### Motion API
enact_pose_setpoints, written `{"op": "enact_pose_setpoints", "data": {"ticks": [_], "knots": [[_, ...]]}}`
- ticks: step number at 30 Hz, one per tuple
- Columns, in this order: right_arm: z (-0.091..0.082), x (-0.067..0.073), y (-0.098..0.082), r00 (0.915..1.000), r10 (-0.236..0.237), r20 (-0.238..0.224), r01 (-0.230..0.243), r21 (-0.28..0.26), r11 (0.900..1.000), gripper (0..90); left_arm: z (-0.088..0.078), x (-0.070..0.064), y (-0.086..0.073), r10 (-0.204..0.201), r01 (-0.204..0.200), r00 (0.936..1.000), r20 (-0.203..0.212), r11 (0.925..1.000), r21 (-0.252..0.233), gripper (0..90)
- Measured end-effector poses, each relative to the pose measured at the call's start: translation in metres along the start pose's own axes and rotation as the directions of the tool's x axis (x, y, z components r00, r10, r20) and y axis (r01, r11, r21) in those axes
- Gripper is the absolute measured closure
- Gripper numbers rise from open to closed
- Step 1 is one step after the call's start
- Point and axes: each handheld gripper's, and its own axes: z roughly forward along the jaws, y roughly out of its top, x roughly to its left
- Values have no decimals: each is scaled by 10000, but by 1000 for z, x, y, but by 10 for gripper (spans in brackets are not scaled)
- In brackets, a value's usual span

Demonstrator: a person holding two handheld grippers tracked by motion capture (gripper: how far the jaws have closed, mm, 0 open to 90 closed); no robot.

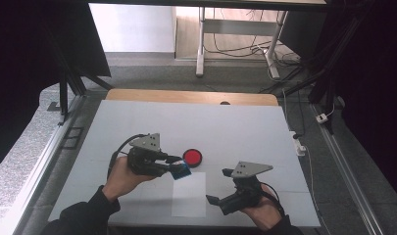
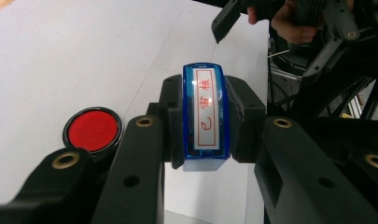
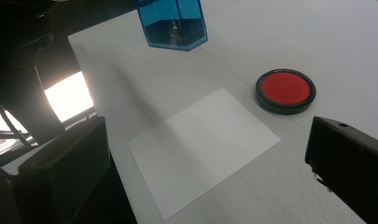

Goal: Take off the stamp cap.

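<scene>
My left gripper (image 1: 179, 167) is shut on a blue translucent stamp (image 1: 183, 171) and holds it above the table near the top edge of a white sheet of paper (image 1: 189, 194). In the left gripper view the stamp (image 2: 204, 116) sits between the pads, its white label with red characters facing the camera. A round red ink pad (image 1: 192, 156) in a black case lies just beyond the stamp. My right gripper (image 1: 219, 186) is open and empty to the right of the paper. In the right gripper view the stamp (image 3: 172, 23) hangs over the paper (image 3: 203, 144), and the ink pad (image 3: 285, 91) lies to its right.
The white table top (image 1: 245, 122) has a wooden strip (image 1: 186, 96) along its far edge. Beyond it are desk legs and cables (image 1: 245, 49) on the floor. A cable and plug (image 1: 299, 144) hang by the right table edge.
</scene>
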Motion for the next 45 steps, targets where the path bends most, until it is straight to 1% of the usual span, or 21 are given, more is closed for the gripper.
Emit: {"op": "enact_pose_setpoints", "data": {"ticks": [4,7,12,14,19,21,24,25,27,28,29,34,35,36,39,43,44,45], "knots": [[10,1,4,9999,-118,-119,120,175,9998,0,1,1,-1,49,-49,10000,66,10000,1,702],[17,1,6,9989,15,-473,-10,125,9999,0,2,1,-2,170,-170,9998,139,9999,-21,702],[27,2,12,9977,-348,-574,364,277,9990,0,1,2,-2,239,-236,9993,284,9996,-135,702],[30,3,13,9969,-380,-687,400,268,9988,0,1,2,-3,370,-363,9987,364,9992,-179,702],[41,4,17,9942,-660,-853,703,478,9964,0,3,1,-4,541,-530,9973,506,9983,-225,702],[45,4,19,9920,-726,-1034,781,499,9957,0,3,1,-4,631,-616,9963,584,9977,-276,703],[52,3,21,9897,-802,-1186,874,565,9946,12,4,1,-5,698,-674,9951,706,9971,-360,703],[54,2,22,9884,-874,-1239,952,588,9937,36,4,1,-5,741,-712,9943,762,9966,-407,703],[58,1,23,9859,-813,-1464,896,513,9947,70,4,1,-6,773,-736,9935,831,9962,-467,703],[60,-1,25,9827,-860,-1642,945,446,9945,115,5,2,-6,805,-763,9929,879,9958,-499,703],[60,-1,25,9827,-860,-1642,945,446,9945,115,5,2,-7,852,-804,9921,925,9953,-545,703],[67,-2,28,9695,-1042,-2218,1130,275,9932,238,5,2,-8,1021,-946,9884,1126,9931,-694,703],[69,-2,29,9638,-1095,-2429,1193,257,9925,291,5,2,-8,1055,-974,9875,1169,9926,-731,703],[69,-2,29,9638,-1095,-2429,1193,257,9925,291,5,2,-8,1101,-1011,9862,1235,9919,-767,703],[72,-3,30,9545,-1086,-2776,1191,211,9927,377,5,2,-8,1247,-1134,9826,1374,9897,-870,703],[71,-5,31,9452,-1152,-3054,1252,131,9920,481,5,2,-9,1382,-1242,9791,1492,9872,-998,703],[70,-6,31,9409,-1152,-3185,1217,5,9926,524,5,2,-9,1395,-1246,9784,1524,9868,-1032,703],[70,-6,31,9409,-1152,-3185,1217,5,9926,524,5,2,-9,1409,-1251,9778,1551,9863,-1073,703]]}}
